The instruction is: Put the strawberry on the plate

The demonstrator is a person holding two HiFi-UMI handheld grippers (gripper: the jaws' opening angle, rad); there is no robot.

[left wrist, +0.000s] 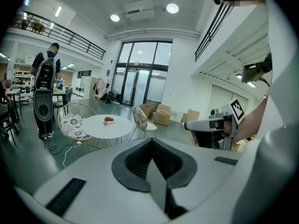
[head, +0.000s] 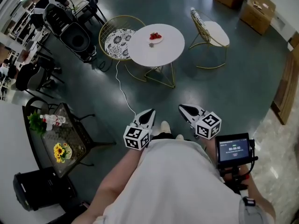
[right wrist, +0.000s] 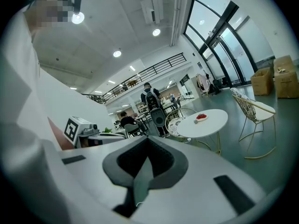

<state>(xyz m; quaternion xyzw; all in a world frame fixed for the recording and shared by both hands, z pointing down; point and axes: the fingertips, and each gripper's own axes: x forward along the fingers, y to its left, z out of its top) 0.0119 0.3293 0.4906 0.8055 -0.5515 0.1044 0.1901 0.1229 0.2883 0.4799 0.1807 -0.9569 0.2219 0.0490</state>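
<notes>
Far ahead stands a round white table (head: 163,48) bearing a small white plate (head: 156,39) with red strawberries (head: 155,35); a small pale item (head: 151,45) lies beside the plate. The table also shows in the left gripper view (left wrist: 112,127) with the strawberries (left wrist: 108,119), and in the right gripper view (right wrist: 208,120) with the strawberries (right wrist: 201,116). My left gripper (head: 149,113) and right gripper (head: 183,108) are held close to the body, well short of the table. Both are shut and hold nothing, as seen for the left gripper (left wrist: 152,146) and the right gripper (right wrist: 147,146).
Two wire chairs (head: 117,41) (head: 210,31) flank the table. A white cable (head: 122,90) runs across the floor. Black equipment (head: 72,34) stands at the left, cardboard boxes (head: 257,10) at the back right. A dark side table (head: 70,141) with flowers is at my left.
</notes>
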